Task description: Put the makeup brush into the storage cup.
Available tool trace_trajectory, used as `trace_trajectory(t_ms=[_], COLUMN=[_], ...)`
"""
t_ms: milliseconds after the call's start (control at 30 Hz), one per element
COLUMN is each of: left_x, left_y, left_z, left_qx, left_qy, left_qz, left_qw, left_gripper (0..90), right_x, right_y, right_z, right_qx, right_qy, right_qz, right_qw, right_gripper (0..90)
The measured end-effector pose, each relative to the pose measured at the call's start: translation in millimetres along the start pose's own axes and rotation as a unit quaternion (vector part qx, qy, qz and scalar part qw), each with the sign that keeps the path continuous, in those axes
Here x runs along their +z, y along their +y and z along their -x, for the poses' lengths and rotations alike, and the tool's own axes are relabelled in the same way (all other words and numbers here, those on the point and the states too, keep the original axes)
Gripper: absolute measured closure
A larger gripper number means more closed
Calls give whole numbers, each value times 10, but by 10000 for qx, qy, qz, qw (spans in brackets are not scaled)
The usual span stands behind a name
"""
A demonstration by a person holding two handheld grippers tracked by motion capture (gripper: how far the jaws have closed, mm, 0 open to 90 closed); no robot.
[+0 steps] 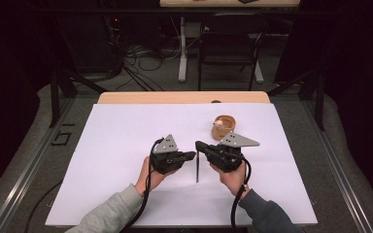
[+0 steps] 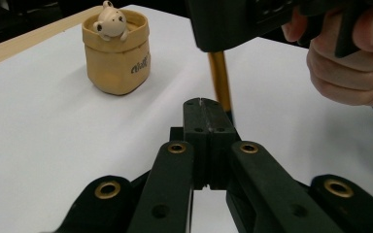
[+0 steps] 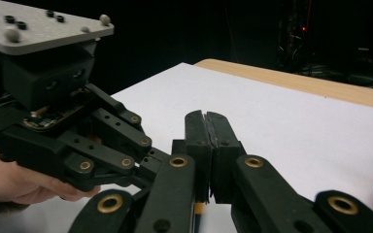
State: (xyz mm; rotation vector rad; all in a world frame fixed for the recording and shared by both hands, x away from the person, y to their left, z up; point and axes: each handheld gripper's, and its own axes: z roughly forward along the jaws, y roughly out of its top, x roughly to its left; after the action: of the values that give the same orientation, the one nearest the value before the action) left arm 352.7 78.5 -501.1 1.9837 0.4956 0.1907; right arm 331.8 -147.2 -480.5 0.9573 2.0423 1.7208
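A thin yellow pencil [image 1: 197, 170] [image 2: 219, 77] stands upright over the white sheet, its top end clamped in my right gripper [image 1: 199, 144] [image 3: 205, 114], whose jaws are shut on it. My left gripper [image 1: 193, 155] [image 2: 201, 101] faces it from the left, almost tip to tip, shut with nothing between its pads. In the left gripper view the pencil hangs just behind the left jaws. A tan pot with a small bear figure [image 1: 223, 127] [image 2: 117, 53] sits on the sheet beyond the right gripper.
A white sheet [image 1: 126, 136] covers most of the wooden table [image 1: 175, 97]. Beyond the far edge are a dark chair [image 1: 228, 48], white desk legs and cables on the floor. Metal rails run along both sides of the table.
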Motion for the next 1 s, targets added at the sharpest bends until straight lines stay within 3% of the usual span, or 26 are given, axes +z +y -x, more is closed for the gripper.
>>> trace_trajectory(t_ms=[67, 233, 567, 800, 1000], left_x=[-14, -53, -160, -263, -403], left_y=[1, 2, -48, -131, -220], left_z=[-4, -35, -121, -193, -231], left_qx=[-17, -30, -272, -381, -482], left_qy=[-3, -13, 224, 291, 461], left_qz=[19, 14, -148, -311, -311], left_qw=[10000, 10000, 9993, 9984, 9973], left_gripper=[876, 784, 332, 161, 136], right_x=[-17, -39, -107, -121, -135], right_y=[16, 33, 90, 104, 117], right_z=[-14, -1, 21, 30, 39], right_qx=[-142, -164, -266, -345, -390], right_qy=[-88, -116, -195, -232, -257], right_qz=[2, 70, 180, 173, 157], right_qw=[9999, 9998, 9993, 9990, 9988], right_gripper=[896, 896, 896, 896, 895])
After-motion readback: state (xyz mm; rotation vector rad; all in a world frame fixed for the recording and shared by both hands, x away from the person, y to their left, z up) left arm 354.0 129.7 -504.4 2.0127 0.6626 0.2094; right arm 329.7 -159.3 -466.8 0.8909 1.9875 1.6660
